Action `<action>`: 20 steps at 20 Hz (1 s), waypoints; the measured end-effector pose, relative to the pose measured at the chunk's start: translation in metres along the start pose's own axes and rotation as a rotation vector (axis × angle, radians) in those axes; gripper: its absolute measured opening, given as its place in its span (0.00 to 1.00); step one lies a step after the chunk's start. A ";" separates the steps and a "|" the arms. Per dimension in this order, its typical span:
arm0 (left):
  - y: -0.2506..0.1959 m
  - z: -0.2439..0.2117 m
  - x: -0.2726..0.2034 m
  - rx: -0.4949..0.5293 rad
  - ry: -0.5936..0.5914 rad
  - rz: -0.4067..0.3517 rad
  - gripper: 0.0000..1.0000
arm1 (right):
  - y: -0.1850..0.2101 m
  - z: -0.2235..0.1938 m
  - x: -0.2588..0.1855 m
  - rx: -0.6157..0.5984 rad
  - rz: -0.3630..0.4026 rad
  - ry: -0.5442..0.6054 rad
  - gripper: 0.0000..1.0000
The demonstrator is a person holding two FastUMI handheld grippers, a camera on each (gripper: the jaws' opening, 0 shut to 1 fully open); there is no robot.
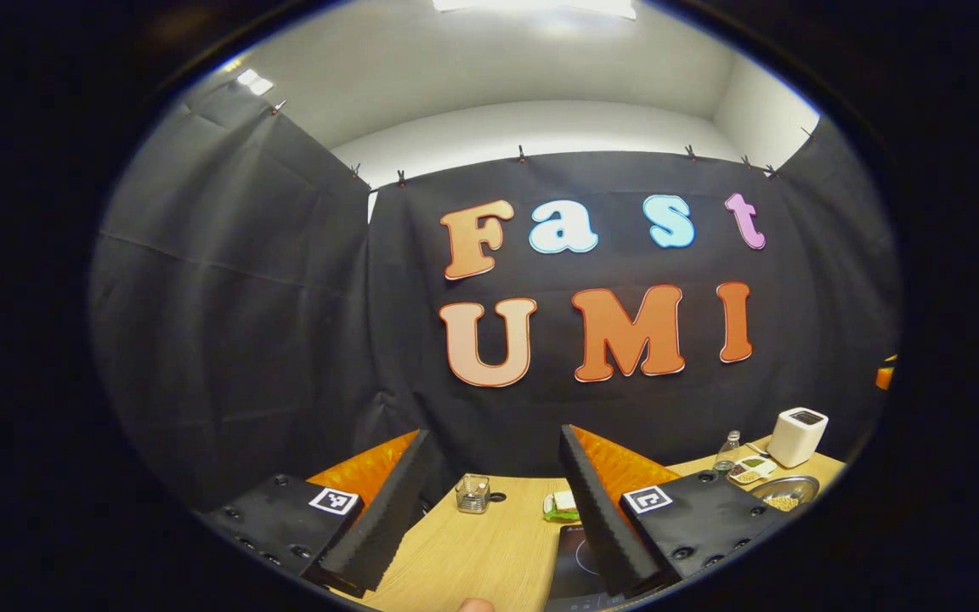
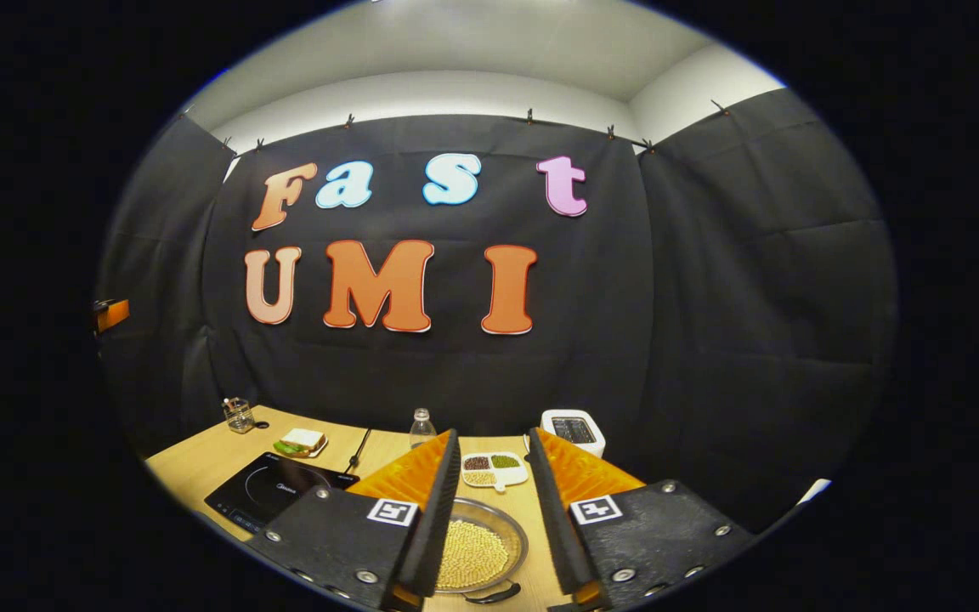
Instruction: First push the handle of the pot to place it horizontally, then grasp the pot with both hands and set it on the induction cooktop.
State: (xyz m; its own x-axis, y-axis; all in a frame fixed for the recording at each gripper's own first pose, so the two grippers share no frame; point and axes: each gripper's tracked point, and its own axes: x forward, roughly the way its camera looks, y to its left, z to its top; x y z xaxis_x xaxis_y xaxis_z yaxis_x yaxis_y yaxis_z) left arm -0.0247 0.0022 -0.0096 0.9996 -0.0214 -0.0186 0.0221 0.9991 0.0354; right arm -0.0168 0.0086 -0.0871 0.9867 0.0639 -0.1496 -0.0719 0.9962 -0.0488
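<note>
Right tool [image 2: 494,518] has its fingers apart, gripping nothing. Directly under and between them sits the round metal pot full of yellow grains [image 2: 477,548], its dark handle [image 2: 494,592] at the near rim; long axis unclear. Left tool [image 1: 494,510] also spread, empty. Black induction cooktop [image 2: 273,497] lies left, further off. Nothing done yet: push, lift and placing all remain.
</note>
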 end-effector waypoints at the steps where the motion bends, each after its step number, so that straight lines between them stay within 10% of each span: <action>1: -0.004 -0.001 0.001 -0.003 -0.004 -0.008 0.99 | -0.001 -0.008 0.001 0.009 0.004 0.016 0.40; 9: -0.026 -0.013 -0.005 -0.003 0.017 -0.042 0.99 | -0.006 -0.052 0.000 0.032 0.009 0.093 0.00; 20: -0.044 -0.013 -0.012 -0.015 0.005 -0.052 0.99 | 0.001 -0.114 -0.032 0.034 0.049 0.176 0.00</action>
State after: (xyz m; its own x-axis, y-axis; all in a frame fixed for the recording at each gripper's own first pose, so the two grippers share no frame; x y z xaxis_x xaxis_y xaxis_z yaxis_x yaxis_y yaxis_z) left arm -0.0384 -0.0407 -0.0236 0.9970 -0.0729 -0.0253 0.0734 0.9971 0.0194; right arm -0.0646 0.0006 -0.1951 0.9411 0.1038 -0.3218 -0.1112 0.9938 -0.0046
